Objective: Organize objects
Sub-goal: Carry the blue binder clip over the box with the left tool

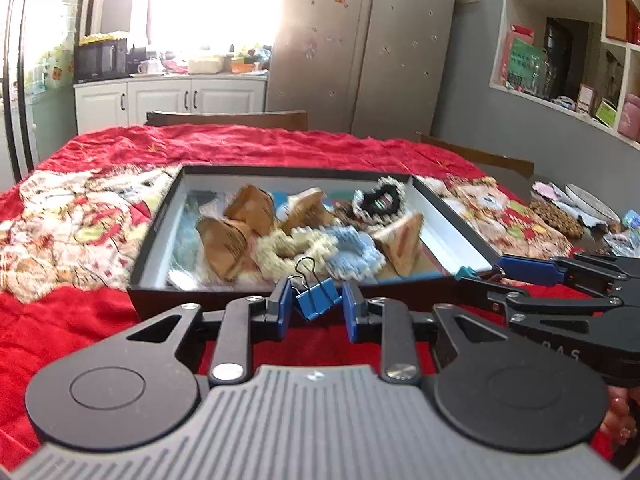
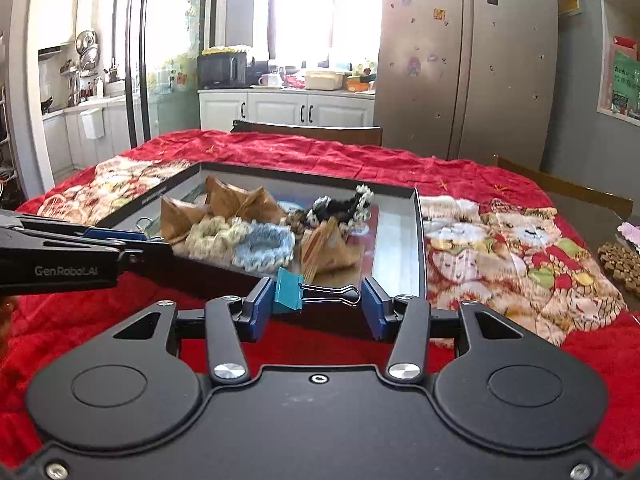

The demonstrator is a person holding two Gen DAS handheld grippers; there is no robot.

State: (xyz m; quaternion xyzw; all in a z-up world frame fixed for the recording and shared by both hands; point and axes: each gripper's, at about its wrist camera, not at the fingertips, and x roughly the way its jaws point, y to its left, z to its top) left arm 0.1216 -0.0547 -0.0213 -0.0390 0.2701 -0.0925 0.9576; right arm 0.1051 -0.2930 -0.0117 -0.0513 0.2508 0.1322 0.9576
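Note:
My left gripper (image 1: 316, 306) is shut on a blue binder clip (image 1: 318, 296), its wire handles sticking up. My right gripper (image 2: 318, 302) is shut on a teal binder clip (image 2: 289, 290) lying sideways, its black wire handles (image 2: 332, 294) reaching to the right pad. Both hang just in front of the near wall of a shallow black box (image 1: 256, 292) on the red cloth. Inside lie brown paper-wrapped parcels (image 1: 224, 246), cream and pale blue scrunchies (image 1: 352, 250) and a black-and-white scrunchie (image 1: 380, 200). The right gripper (image 1: 480, 276) also shows at the right of the left wrist view.
A red patterned cloth (image 2: 500, 248) covers the table (image 1: 560, 178). Dark chair backs (image 2: 308, 132) stand at the far and right sides. A brown beaded mat (image 2: 620, 264) and small items lie on the table's right end. Cabinets and a fridge (image 2: 468, 64) stand behind.

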